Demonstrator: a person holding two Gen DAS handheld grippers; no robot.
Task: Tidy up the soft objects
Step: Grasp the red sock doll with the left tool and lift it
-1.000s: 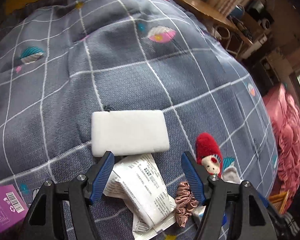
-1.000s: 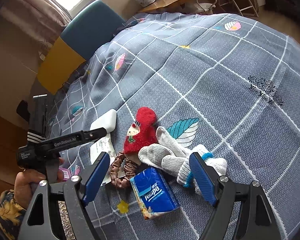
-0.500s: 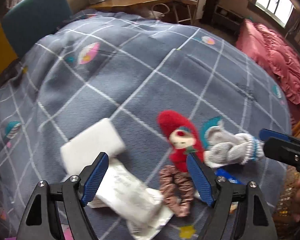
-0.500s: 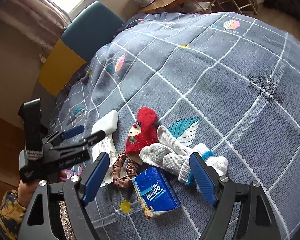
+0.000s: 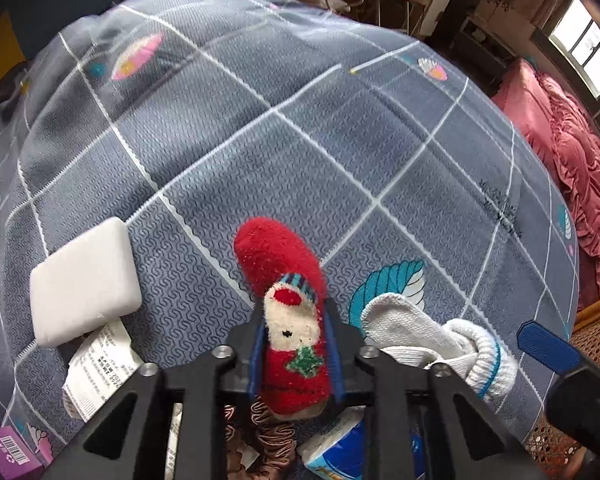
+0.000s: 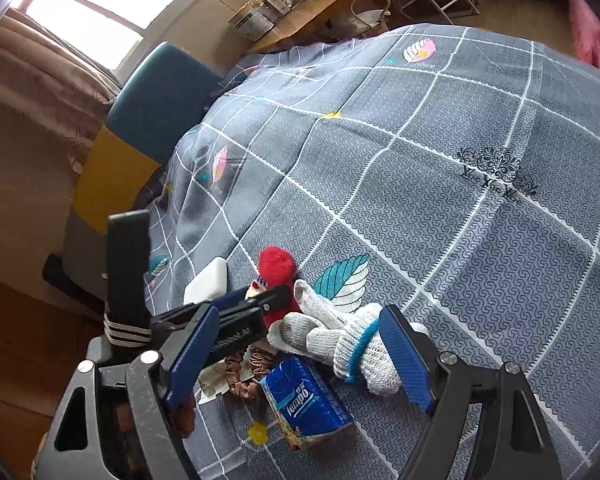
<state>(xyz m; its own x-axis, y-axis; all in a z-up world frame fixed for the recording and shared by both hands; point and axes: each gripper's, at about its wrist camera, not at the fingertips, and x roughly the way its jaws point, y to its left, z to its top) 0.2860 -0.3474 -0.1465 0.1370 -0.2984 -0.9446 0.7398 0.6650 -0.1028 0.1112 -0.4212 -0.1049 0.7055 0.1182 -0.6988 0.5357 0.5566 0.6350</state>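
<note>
A red fuzzy sock [image 5: 284, 264] with a small face on it lies on the grey checked quilt [image 5: 300, 140]. My left gripper [image 5: 294, 340] is shut on the sock's lower half, a blue pad pressing each side. In the right wrist view the same sock [image 6: 276, 264] shows behind the left gripper [image 6: 260, 300]. My right gripper [image 6: 298, 312] stands open above the pile, its right pad beside the knotted white gloves [image 6: 352, 340]. Nothing is between its pads. One of its blue fingers [image 5: 540, 344] shows at the left wrist view's right edge.
Around the sock lie a white sponge block [image 5: 84, 276], a printed white packet [image 5: 96, 372], a brown scrunchie [image 5: 272, 440], the white gloves [image 5: 412, 328] and a blue tissue pack [image 6: 304, 400]. A purple box [image 5: 4, 452] sits bottom left. A wicker basket [image 5: 592, 332] stands right.
My left gripper swung right from over the white packet to the red sock, sank onto it and shut on it. The right gripper drifted slightly and stayed open.
</note>
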